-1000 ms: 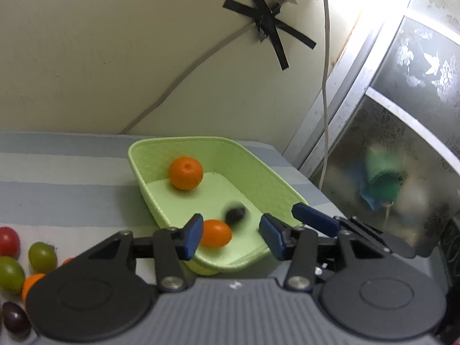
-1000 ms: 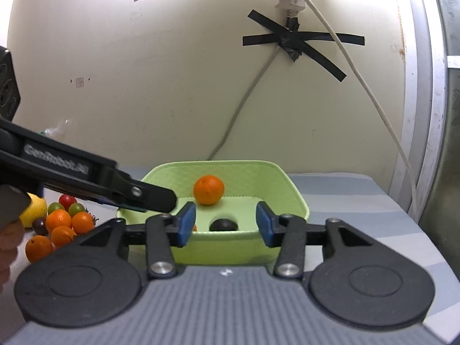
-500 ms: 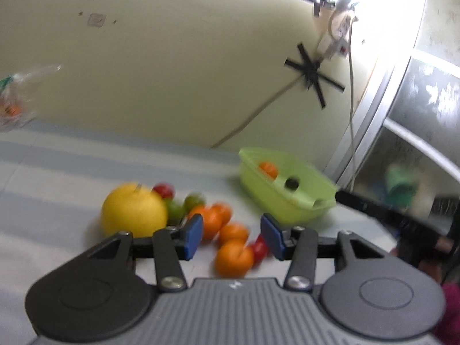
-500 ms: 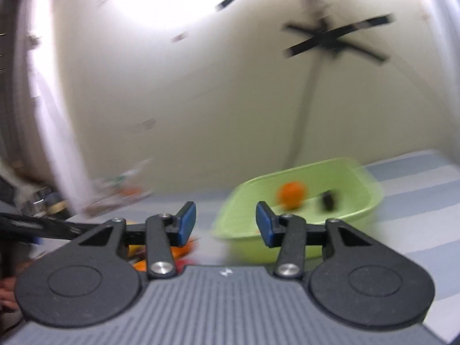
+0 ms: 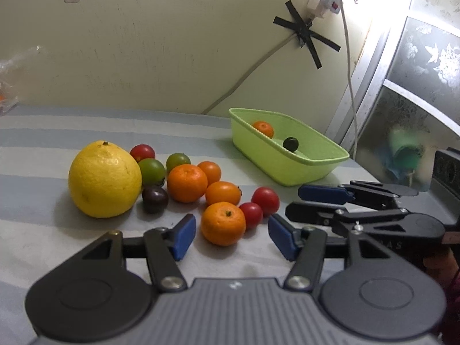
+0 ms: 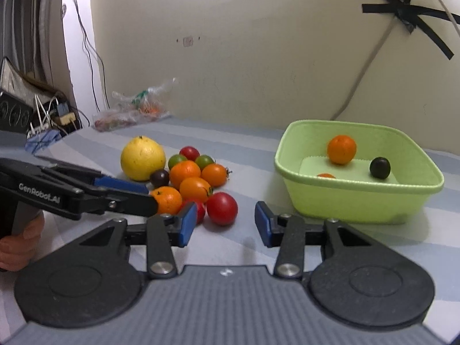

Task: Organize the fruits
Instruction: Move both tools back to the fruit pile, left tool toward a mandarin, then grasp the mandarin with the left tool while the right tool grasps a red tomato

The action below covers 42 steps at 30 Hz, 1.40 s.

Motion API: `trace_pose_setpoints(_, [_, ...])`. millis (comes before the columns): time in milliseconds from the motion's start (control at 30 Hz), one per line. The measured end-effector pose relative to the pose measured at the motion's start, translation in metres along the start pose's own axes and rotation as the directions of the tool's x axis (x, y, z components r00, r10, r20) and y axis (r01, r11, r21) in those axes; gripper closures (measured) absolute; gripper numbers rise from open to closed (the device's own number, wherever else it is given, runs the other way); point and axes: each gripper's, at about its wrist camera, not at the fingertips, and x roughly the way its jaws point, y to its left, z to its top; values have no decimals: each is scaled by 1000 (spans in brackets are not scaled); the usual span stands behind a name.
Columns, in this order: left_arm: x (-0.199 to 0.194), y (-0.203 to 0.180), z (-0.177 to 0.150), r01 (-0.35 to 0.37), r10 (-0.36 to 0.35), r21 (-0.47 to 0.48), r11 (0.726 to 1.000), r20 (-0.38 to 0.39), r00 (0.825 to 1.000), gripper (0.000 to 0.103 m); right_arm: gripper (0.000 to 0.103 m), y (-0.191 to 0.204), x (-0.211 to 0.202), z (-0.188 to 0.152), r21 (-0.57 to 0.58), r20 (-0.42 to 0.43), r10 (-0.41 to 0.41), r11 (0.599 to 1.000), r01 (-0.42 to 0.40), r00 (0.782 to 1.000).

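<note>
A pile of fruit lies on the striped cloth: a big yellow citrus [image 5: 105, 178] [image 6: 143, 158], mandarins, and red, green and dark cherry tomatoes. My left gripper [image 5: 231, 238] is empty and its jaws are opening. The nearest mandarin [image 5: 222, 222] sits just ahead between its tips, untouched. My right gripper [image 6: 224, 224] is open and closing slightly, with a red tomato [image 6: 222, 208] just beyond its tips. It appears in the left wrist view as black fingers [image 5: 325, 194]. The green basket [image 5: 287, 169] [image 6: 359, 198] holds a mandarin [image 6: 341, 149], a dark tomato [image 6: 379, 167] and a half-hidden orange fruit.
A crumpled plastic bag [image 6: 135, 109] lies by the wall behind the pile. Wires and electronics [image 6: 43, 112] crowd the left edge. A taped cable [image 5: 304, 34] runs down the wall, and a window frame [image 5: 371, 74] stands right of the basket. A hand [image 6: 17, 247] holds the left gripper.
Both grippers swung away from the basket to the fruit pile. The left jaws have spread wider. The small orange fruit seen between them earlier now lies in the basket.
</note>
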Motion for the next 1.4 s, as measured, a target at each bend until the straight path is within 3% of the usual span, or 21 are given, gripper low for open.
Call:
trace_pose_setpoints(100, [7, 1, 0, -5, 5, 1, 1000, -9, 1000, 50, 61, 3, -2, -3, -20, -7, 10, 1000, -10, 1000])
trace_pose_setpoints(200, [14, 1, -1, -28, 28, 10, 1000, -28, 999, 65, 68, 9, 0, -3, -38, -25, 35, 999, -36, 999])
trace_pose_setpoints(333, [5, 8, -2, -2, 2, -12, 1000, -28, 1000, 66, 68, 29, 6, -2, -86, -67, 58, 994, -64, 996])
trace_pose_setpoints(600, [-25, 18, -13, 29, -29, -3, 1000, 12, 1000, 66, 67, 55, 30, -4, -160, -109, -76, 985, 58, 991])
trace_pose_setpoints(900, [-24, 25, -19, 60, -59, -18, 998, 25, 998, 66, 67, 56, 40, 0, -142, -105, -149, 981, 134, 983])
trace_pose_setpoints(1067, [-27, 24, -20, 74, -74, -10, 997, 38, 997, 65, 68, 60, 49, 3, -131, -105, -161, 980, 146, 981])
trace_pose_setpoints(1167, [-28, 24, -20, 73, -72, -7, 997, 36, 997, 65, 75, 64, 46, 2, -154, -97, -173, 976, 157, 980])
trace_pose_setpoints(1400, [-19, 20, -19, 47, -47, 5, 999, -16, 999, 65, 75, 62, 13, -15, -149, -97, -128, 982, 113, 987])
